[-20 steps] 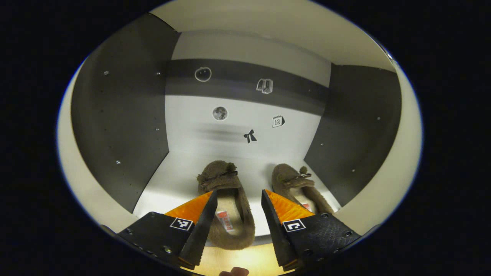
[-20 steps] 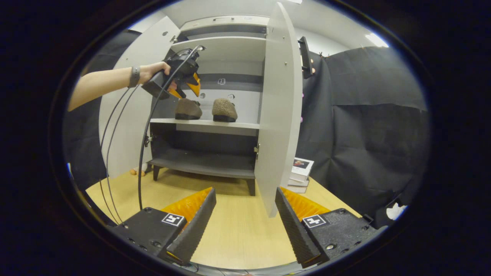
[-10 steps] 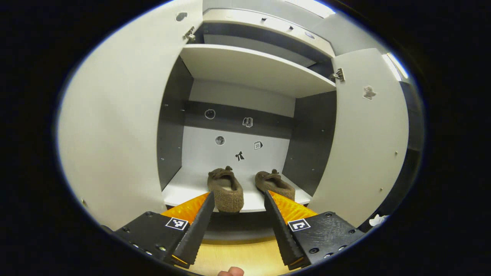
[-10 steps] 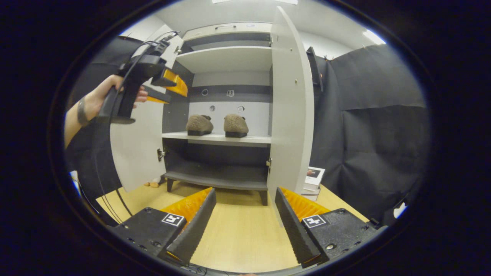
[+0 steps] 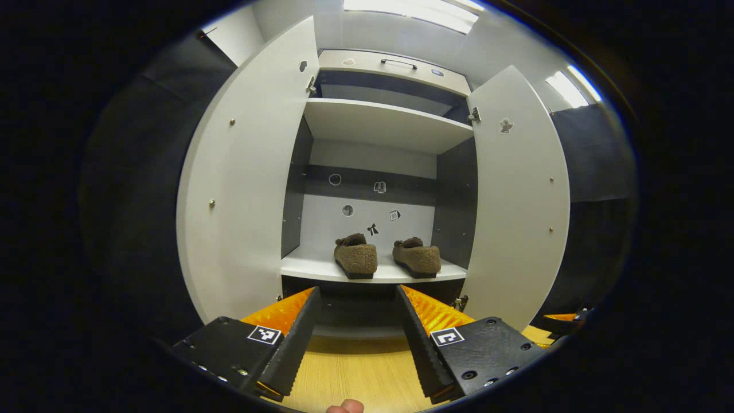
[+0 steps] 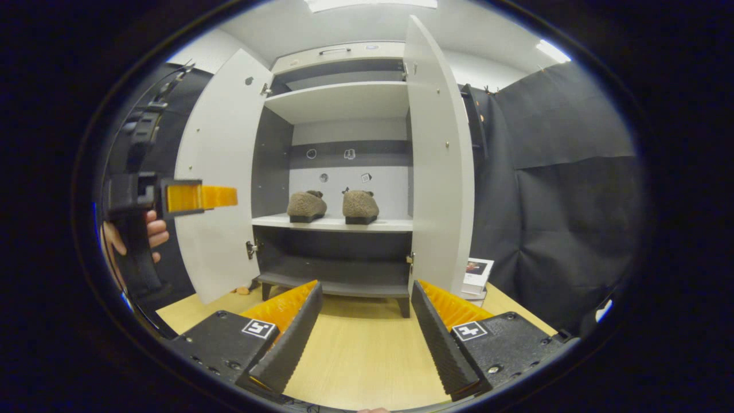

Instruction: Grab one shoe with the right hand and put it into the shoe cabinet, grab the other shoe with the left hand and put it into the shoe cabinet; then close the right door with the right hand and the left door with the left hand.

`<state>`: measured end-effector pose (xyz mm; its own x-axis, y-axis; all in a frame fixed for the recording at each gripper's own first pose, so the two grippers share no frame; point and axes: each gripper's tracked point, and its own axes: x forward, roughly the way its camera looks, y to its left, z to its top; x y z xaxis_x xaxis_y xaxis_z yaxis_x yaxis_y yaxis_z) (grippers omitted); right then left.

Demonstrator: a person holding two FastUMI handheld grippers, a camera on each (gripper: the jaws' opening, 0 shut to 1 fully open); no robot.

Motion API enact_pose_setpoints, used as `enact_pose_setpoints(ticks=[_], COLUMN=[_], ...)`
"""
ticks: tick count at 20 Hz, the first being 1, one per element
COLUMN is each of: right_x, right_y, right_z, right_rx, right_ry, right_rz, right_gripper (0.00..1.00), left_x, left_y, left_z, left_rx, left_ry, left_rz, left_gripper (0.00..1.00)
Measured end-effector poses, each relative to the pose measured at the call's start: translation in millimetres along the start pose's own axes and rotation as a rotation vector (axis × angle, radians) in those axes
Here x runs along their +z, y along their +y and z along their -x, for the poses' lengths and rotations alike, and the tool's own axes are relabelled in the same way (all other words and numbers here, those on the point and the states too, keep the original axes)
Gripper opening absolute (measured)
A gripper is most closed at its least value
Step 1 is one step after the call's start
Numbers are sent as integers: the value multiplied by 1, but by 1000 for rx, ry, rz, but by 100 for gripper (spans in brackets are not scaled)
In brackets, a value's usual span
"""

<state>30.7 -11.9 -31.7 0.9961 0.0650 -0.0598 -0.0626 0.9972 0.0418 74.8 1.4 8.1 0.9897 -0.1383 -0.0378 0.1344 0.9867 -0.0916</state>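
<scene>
Left door (image 5: 246,189) of the shoe cabinet (image 5: 384,123) hangs wide open, and the left tool (image 5: 355,338) sits back from it over the wood floor (image 6: 355,350), jaws spread, gripping nothing. Both fuzzy brown shoes are on the middle shelf (image 5: 321,269), left shoe (image 5: 355,258) just beside right shoe (image 5: 417,258), toes toward the back. Right door (image 6: 438,172) is open too. Right tool (image 6: 367,338) is also spread and empty.
</scene>
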Motion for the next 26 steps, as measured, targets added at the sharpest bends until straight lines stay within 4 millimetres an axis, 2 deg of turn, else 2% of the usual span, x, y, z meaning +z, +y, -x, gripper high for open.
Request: enact_pose_setpoints(ticks=[5, 8, 9, 10, 13, 16, 19, 23, 26], right_x=[-7, -14, -17, -20, -24, -20, -5, 34, 67], right_y=[-5, -7, -8, -8, -8, -16, -38, -104, -146], right_z=[7, 13, 14, 16, 22, 26, 30, 35, 39], right_rx=[-15, -23, -25, -24, -18, -30, -65, -202, -274], right_ry=[7, 15, 19, 25, 33, 20, -6, -77, -123], right_rz=[-21, -33, -36, -41, -67, -87, -112, -86, -86], right_gripper=[97, 97, 97, 97, 98, 98, 99, 100, 99], left_x=[-30, -55, -61, -66, -72, -73, -80, -81, -82], left_y=[-5, -15, -17, -16, -12, -7, -5, -3, 1], left_z=[46, 70, 77, 81, 88, 93, 96, 99, 98], left_rx=[37, 24, 24, 28, 39, 51, 64, 71, 76], left_ry=[-22, 8, 16, 22, 27, 20, 41, 50, 52], left_rz=[-67, -18, -7, -3, 6, 4, 12, 12, -2], left_gripper=[80, 81, 69, 83, 84, 88, 87, 88, 88])
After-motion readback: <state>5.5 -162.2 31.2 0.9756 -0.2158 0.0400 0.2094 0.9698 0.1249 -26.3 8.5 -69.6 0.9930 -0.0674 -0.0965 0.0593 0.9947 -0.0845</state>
